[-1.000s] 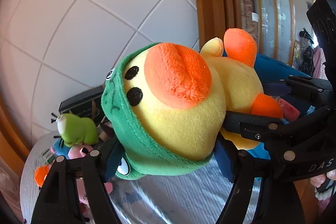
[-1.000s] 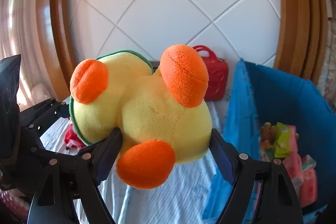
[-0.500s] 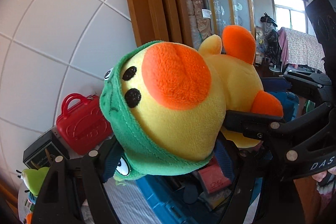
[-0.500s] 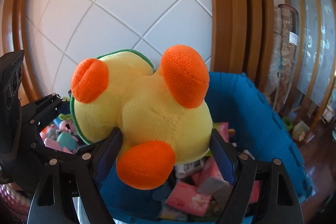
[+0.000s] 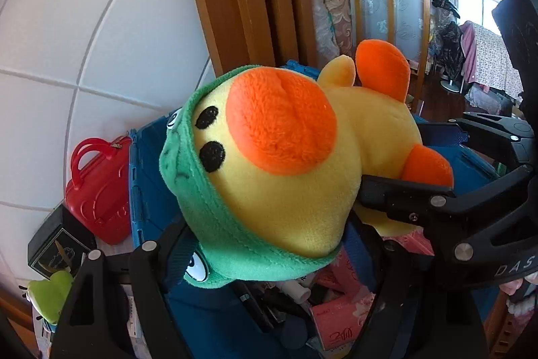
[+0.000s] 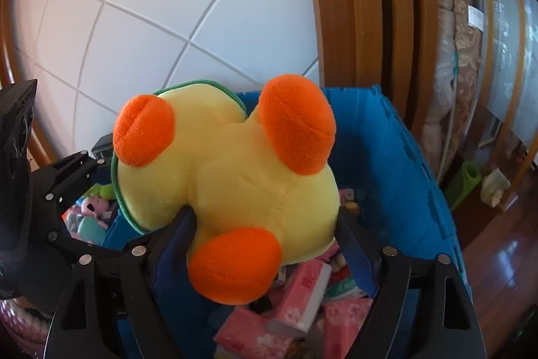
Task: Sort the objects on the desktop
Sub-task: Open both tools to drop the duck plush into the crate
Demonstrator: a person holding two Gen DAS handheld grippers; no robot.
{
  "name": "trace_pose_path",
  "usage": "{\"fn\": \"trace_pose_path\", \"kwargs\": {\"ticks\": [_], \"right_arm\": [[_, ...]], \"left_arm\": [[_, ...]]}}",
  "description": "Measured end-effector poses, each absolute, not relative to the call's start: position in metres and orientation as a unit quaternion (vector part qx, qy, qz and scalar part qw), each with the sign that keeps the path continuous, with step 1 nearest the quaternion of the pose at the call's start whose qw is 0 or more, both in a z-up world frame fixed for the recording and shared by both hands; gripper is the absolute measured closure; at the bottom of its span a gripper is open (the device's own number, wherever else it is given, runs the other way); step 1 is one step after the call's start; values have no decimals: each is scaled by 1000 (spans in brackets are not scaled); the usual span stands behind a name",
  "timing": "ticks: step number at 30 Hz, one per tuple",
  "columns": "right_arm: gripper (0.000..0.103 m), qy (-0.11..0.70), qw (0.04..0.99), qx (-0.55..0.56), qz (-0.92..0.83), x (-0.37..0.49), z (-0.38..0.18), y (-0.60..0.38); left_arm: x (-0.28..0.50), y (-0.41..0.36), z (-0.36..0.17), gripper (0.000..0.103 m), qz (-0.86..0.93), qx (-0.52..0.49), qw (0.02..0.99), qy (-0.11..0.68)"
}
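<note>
A yellow plush duck (image 5: pixel 289 190) with an orange beak, orange feet and a green frog hood is held in the air by both grippers. My left gripper (image 5: pixel 269 244) is shut on its hooded head. My right gripper (image 6: pixel 265 224) is shut on its body, feet toward the camera (image 6: pixel 255 184). The duck hangs over a blue bin (image 6: pixel 396 157), which also shows in the left wrist view (image 5: pixel 148 177). The other gripper shows at the edge of each view.
The bin holds pink tissue packs (image 6: pixel 299 295) and other small items. A red toy case (image 5: pixel 101 187), a black box (image 5: pixel 57 248) and a green plush (image 5: pixel 50 295) lie left of the bin. Small pastel toys (image 6: pixel 87 217) lie beyond it. White tiled wall and wooden frame stand behind.
Both grippers have carried the duck to the right, from above the table cloth to above the blue bin. The grip on the duck has not changed.
</note>
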State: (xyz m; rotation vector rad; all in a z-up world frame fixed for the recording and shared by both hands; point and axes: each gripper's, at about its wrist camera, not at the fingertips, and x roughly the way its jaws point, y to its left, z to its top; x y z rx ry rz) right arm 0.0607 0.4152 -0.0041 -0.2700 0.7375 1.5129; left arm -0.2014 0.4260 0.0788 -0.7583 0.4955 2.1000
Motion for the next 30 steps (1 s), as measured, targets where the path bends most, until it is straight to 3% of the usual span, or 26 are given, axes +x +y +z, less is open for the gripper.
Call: {"fn": "trace_pose_path", "kwargs": {"ticks": [7, 12, 19, 25, 27, 30], "right_arm": [[21, 379, 615, -165, 672, 76, -46, 475], [28, 428, 591, -189, 657, 79, -83, 494], [27, 447, 603, -221, 623, 81, -103, 496], [13, 451, 614, -223, 608, 84, -105, 497], [2, 451, 617, -221, 606, 84, -103, 497], [0, 457, 623, -214, 598, 89, -103, 497]], "left_arm": [[-242, 449, 30, 25, 797, -413, 387, 209], [-253, 466, -15, 25, 750, -502, 375, 212], [-236, 476, -27, 25, 735, -501, 384, 247], [-245, 478, -24, 25, 736, -502, 379, 248], [-245, 480, -25, 25, 739, -497, 379, 253], [-244, 481, -26, 25, 743, -490, 374, 259]]}}
